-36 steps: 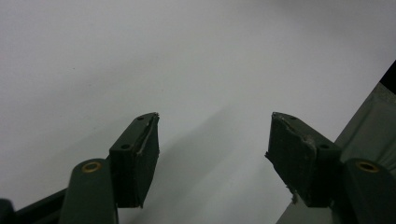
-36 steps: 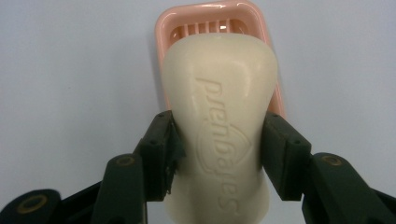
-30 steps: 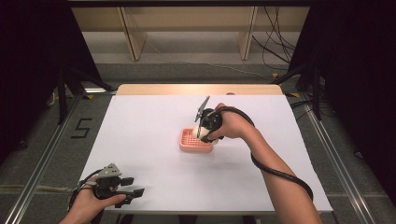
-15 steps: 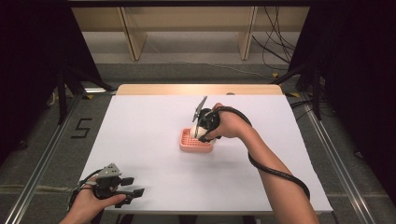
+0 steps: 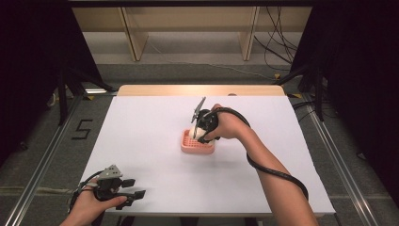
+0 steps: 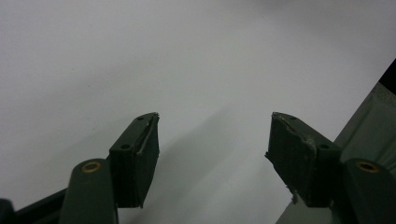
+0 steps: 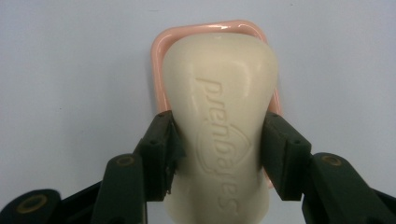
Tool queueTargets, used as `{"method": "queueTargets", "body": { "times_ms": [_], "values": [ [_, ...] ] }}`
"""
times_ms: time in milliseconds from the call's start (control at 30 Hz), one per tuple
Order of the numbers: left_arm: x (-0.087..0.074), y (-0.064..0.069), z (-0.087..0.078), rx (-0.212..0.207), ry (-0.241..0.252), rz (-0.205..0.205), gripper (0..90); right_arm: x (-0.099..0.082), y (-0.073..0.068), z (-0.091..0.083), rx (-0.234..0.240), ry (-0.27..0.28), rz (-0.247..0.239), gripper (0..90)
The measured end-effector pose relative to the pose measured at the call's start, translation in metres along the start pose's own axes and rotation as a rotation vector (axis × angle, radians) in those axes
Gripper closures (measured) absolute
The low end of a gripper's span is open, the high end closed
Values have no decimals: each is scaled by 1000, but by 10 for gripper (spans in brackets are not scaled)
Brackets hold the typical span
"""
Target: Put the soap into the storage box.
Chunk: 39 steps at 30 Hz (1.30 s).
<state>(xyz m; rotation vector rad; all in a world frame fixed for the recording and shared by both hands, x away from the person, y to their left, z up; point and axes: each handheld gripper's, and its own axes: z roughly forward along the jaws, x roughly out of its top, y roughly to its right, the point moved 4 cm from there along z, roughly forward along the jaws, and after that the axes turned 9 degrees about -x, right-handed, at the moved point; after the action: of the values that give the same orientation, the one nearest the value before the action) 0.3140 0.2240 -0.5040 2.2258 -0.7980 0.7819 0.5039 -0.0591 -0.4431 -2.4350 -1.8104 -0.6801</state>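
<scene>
Right claw [image 7: 218, 154] is clamped on a cream soap bar [image 7: 220, 112], one jaw on each long side, about halfway down the bar. Embossed lettering on the bar's top face is visible in the right gripper view, but I can't read it reliably. The bar hangs directly over a pink soap dish [image 7: 159, 51]; the dish rim shows around the bar's far end and along both sides. Can't tell whether the bar touches the dish or sits just above it.

In the high view the right claw [image 5: 201, 134] points down at the pink soap dish [image 5: 197, 143], which sits near the middle of the white bench [image 5: 155, 122], slightly right of centre. The soap bar [image 5: 204, 134] shows as a pale patch under the person's right hand [image 5: 226, 126], over the dish's right part. The gripper's cable loops around the right forearm.

Left claw [image 6: 212, 154] is apart, jaws wide, nothing between them, only bare white bench [image 6: 140, 60] surface beneath. In the high view the left claw [image 5: 134, 195] lies low at the near left edge of the bench, held in the left hand [image 5: 91, 205], pointing right, well apart from the dish. Grey three-cornered plate on top of it is visible.
</scene>
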Motion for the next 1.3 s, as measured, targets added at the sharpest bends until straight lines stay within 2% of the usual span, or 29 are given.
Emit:
{"method": "queueTargets", "body": {
  "times_ms": [33,67,100,133,233,267,433,567,633,667,733,767,800,933,967,1000,1133,1200,1267,1300],
  "values": [
    [0,0,0,0,0,0,334,0,-2,0,0,-15,34,504],
    [0,0,0,0,0,0,334,0,-1,0,-1,-14,20,504],
    [0,0,0,0,0,0,333,0,-1,0,-4,-19,33,505],
    [0,0,0,-1,-1,1,333,1,0,1,1,-13,16,504],
    [0,0,0,-1,0,0,333,2,-1,2,-5,-19,26,504],
    [0,0,0,0,0,0,333,2,-2,3,3,-24,44,505],
    [0,0,0,-1,0,1,333,5,0,7,-2,-14,13,505],
    [0,0,0,-1,3,0,333,6,-1,8,8,-28,33,505],
    [0,0,0,-2,4,0,333,7,0,11,12,-14,7,505],
    [0,0,0,-2,4,-1,333,7,-1,11,5,-22,34,504],
    [0,0,0,-2,5,0,333,7,0,12,4,-12,23,505],
    [0,0,0,-2,4,0,333,7,0,12,0,-18,36,504],
    [0,0,0,-3,3,1,333,8,1,14,10,4,13,505],
    [0,0,0,0,-2,4,333,7,0,15,6,-13,42,505],
    [0,0,0,-4,2,2,333,7,1,16,7,-12,39,504],
    [0,0,0,-3,2,1,333,8,2,17,9,7,16,504],
    [0,0,0,-4,2,1,334,7,0,19,10,-4,46,504],
    [0,0,0,-4,2,2,333,8,2,21,6,7,24,504],
    [0,0,0,-4,3,1,333,7,1,21,7,-4,43,505],
    [0,0,0,-4,3,0,334,8,2,22,7,11,24,505]
  ]
}}
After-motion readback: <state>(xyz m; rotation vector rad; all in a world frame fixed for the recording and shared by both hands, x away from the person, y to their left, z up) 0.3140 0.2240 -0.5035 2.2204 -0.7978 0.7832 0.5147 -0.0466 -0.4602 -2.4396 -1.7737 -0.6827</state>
